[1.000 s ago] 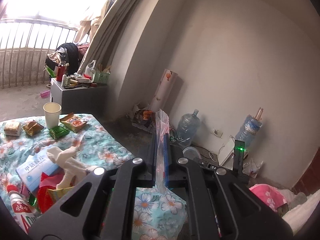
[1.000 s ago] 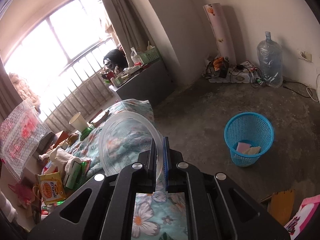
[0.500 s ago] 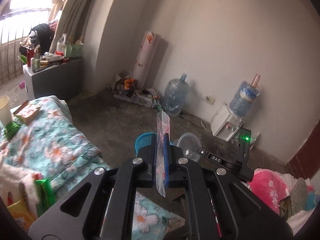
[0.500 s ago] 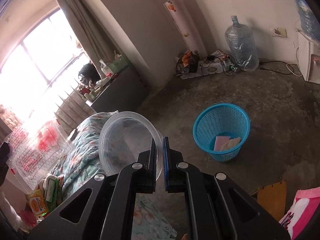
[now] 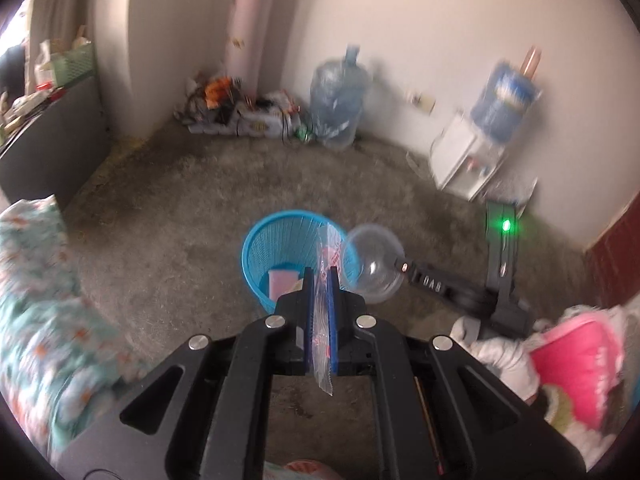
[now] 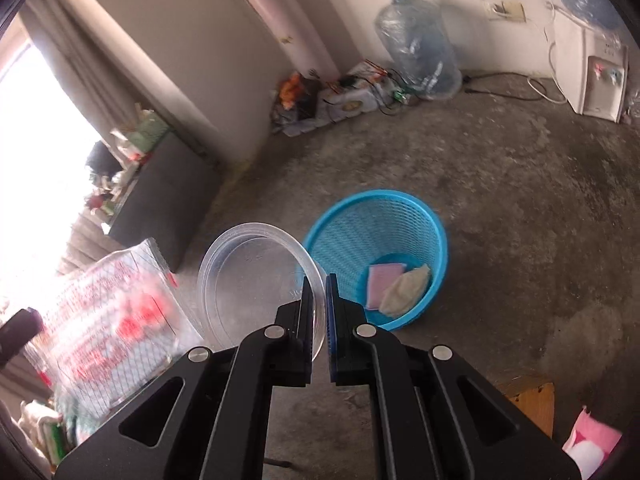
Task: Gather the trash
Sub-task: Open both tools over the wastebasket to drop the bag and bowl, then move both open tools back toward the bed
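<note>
The left gripper [image 5: 320, 276] is clamped tight on a clear plastic bag [image 5: 325, 312] with red print, which stands edge-on between the blue pads and pokes out above and below them. Just past its tips, at 12 o'clock in the left wrist view, stands the blue mesh basket [image 5: 280, 240] on the bare concrete floor [image 5: 180, 200]; a pink piece [image 5: 282, 282] lies in its bottom.

The right gripper [image 6: 319, 284] pinches the rim of a clear round plastic container [image 6: 248, 276], whose open mouth faces the camera at 10 o'clock from the tips. In the right wrist view the basket [image 6: 400, 216] sits at 1 o'clock from the fingers, holding the pink piece [image 6: 380, 284] and a pale crumpled wrapper [image 6: 406, 288] (possibly tissue; the blur leaves it unclear). The bag [image 6: 108, 320] shows at 9 o'clock, smeared by motion.

Seen from the left wrist, the container [image 5: 374, 264] overlaps the basket's rim at 3 o'clock. A large water bottle [image 5: 340, 96] stands against the far wall at 12 o'clock, and floral bedding [image 5: 44, 304] fills the 9 o'clock edge.
</note>
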A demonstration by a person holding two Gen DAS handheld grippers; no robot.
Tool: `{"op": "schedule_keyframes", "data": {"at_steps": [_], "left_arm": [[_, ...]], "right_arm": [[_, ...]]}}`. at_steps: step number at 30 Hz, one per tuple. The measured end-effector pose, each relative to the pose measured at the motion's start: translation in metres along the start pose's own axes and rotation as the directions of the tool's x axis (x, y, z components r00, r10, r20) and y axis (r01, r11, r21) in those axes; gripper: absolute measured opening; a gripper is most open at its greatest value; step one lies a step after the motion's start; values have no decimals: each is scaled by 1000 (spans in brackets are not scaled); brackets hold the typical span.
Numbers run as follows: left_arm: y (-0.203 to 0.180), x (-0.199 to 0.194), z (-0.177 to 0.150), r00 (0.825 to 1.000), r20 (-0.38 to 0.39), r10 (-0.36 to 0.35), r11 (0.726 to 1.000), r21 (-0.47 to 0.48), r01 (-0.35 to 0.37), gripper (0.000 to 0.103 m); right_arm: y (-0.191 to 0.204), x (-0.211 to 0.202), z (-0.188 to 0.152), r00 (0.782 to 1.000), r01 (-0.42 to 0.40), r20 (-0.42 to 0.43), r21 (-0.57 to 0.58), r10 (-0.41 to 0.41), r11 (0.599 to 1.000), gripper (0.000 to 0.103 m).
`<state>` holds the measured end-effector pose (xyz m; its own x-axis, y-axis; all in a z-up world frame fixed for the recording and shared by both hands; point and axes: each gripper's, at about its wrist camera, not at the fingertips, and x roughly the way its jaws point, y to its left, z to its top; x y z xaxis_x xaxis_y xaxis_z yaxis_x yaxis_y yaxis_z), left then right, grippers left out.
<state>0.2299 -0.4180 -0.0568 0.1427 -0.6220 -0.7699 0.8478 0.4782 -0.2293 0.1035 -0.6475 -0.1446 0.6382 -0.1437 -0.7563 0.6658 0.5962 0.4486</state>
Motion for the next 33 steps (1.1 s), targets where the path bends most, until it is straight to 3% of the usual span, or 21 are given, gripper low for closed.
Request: {"op": "schedule_keyframes", "data": {"at_steps": [8, 10, 12, 15, 20, 24, 29, 31, 33], "left_arm": [[1, 131, 24, 989, -125, 85, 996, 52, -79, 7], [5, 155, 28, 983, -150, 102, 995, 39, -97, 30], [16, 169, 27, 978, -153, 140, 990, 20, -139, 36], [29, 170, 25, 980, -148, 135, 989, -38, -142, 40], [37, 145, 27, 983, -120, 141, 987, -55, -148, 44], [34, 103, 33, 991, -62, 118, 991, -63, -122, 49], [21, 22, 35, 998, 32, 62, 995, -77, -60, 51], [15, -17, 32, 996, 81, 45, 995, -92, -38, 57], [7, -56, 25, 992, 119, 43, 995, -95, -32, 58]], "right_arm": [[-33, 100, 42, 989, 82, -125, 54, -75, 995, 8], [-42, 122, 44, 983, 98, -166, 78, -84, 992, 17], [-49, 132, 42, 978, 127, -177, 96, -109, 987, 32], [-55, 134, 36, 981, 122, -160, 92, -107, 988, 35], [-60, 113, 24, 988, 89, -136, 116, -73, 989, 36], [-58, 80, 12, 996, 32, -84, 167, -18, 985, 36], [-33, 24, -14, 998, -44, -26, 180, 49, 983, 38], [-15, -4, -27, 997, -82, -3, 155, 83, 985, 48], [4, -31, -38, 993, -117, 15, 115, 116, 986, 50]]}}
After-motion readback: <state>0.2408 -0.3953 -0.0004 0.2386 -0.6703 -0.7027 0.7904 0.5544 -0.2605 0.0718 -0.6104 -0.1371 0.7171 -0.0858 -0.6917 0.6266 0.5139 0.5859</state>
